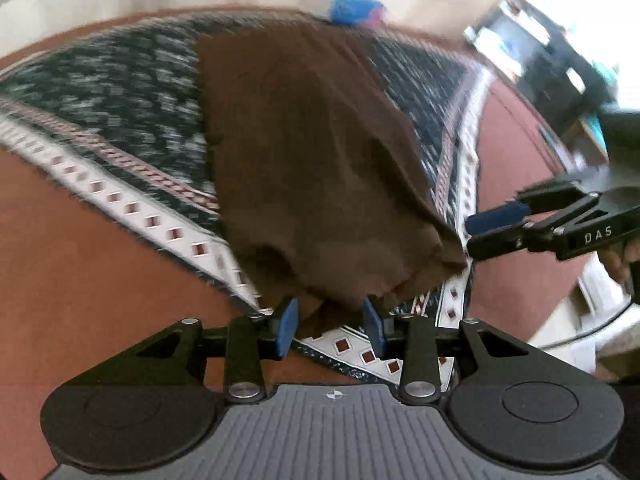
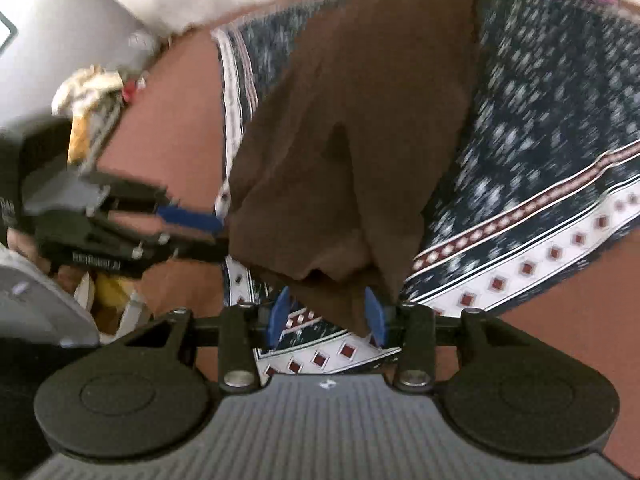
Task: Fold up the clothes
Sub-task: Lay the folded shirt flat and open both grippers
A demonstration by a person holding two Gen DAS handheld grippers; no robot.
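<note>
- Biggest thing in view: a rust-brown floor surface (image 1: 72,248), with a dark navy patterned rug with a white, red-diamond border (image 1: 120,92) spread across it.
- On top of that rug lies the brown fabric garment (image 1: 304,152), stretching away from both cameras; its far part lies flat on the rug while the near end rises in bunched folds toward the two tools.
- The left hand-held gripper (image 1: 330,326) sits at the garment's near edge, blue pads spread apart, a flap of brown cloth hanging down between them; whether either pad touches the cloth, I cannot tell.
- From the right wrist view, that left hand-held gripper (image 2: 218,234) comes in from the side, fingertips right at the garment's edge.
- The right hand-held gripper (image 2: 326,320) is also spread wide, the garment's folded corner drooping between its blue pads and closest to the right-hand pad.
- In the left wrist view the right hand-held gripper (image 1: 478,236) reaches in from the side, tips just beside the garment's bunched corner.
- Off the rug, a heap of pale and yellow cloth (image 2: 88,96) sits on the floor.
- At the rug's far end, a small, blurred blue and pink object (image 1: 352,6).
</note>
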